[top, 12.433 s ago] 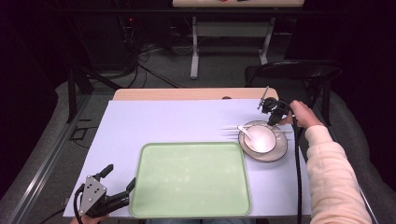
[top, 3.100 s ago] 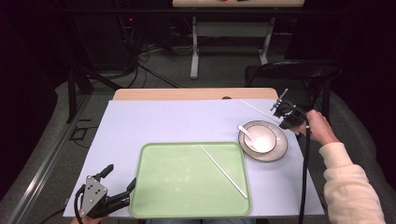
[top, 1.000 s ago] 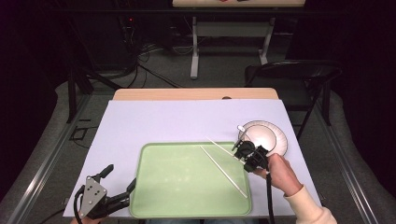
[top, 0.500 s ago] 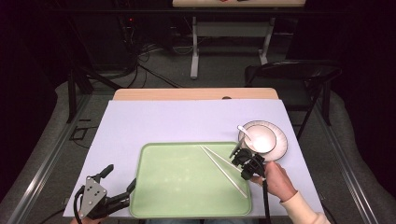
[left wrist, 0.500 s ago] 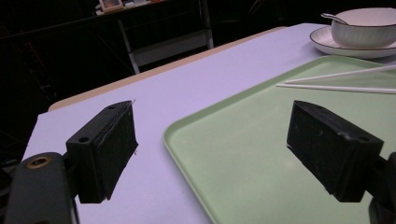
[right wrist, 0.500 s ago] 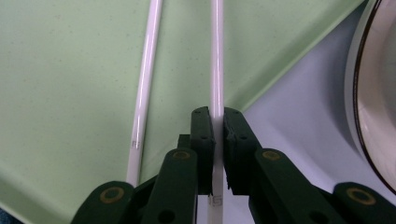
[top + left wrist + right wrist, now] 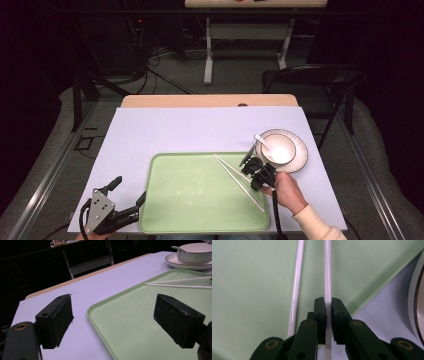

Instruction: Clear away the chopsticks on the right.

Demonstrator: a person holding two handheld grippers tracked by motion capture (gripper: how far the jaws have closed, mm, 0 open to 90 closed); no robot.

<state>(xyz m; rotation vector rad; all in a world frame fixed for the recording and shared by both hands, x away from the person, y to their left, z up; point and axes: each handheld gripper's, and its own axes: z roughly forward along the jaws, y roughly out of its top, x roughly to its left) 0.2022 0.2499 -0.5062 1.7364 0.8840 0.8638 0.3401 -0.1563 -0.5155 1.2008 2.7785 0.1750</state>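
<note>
I see the surface [image 7: 180,130] first, covered with a pale lilac sheet, with a strip of light wood at its far edge. On the near half of it lies the green tray [image 7: 195,195], flat and with a raised rim. To the right of the tray, just beside its far right corner, stands a white plate with a dark rim [image 7: 300,156], and in the plate sits a white bowl [image 7: 280,150] with a white spoon [image 7: 262,140] leaning in it.

My right tongs [image 7: 248,162] are at the right edge of the tray, near the plate. They are clenched on one white chopstick [image 7: 327,277]; in the right gripper view the two black jaws press the stick from both sides. This held chopstick reaches over the tray floor. The second chopstick [image 7: 296,285] lies just beside it on the tray, almost parallel, and the tongs do not touch it. In the high view both sticks run diagonally across the right part of the tray.

My left tongs [image 7: 127,192] rest at the near left corner of the tray, released, with nothing between the jaws.

There is a small mark at the near end of the held chopstick, but it is too small for me to read.
</note>
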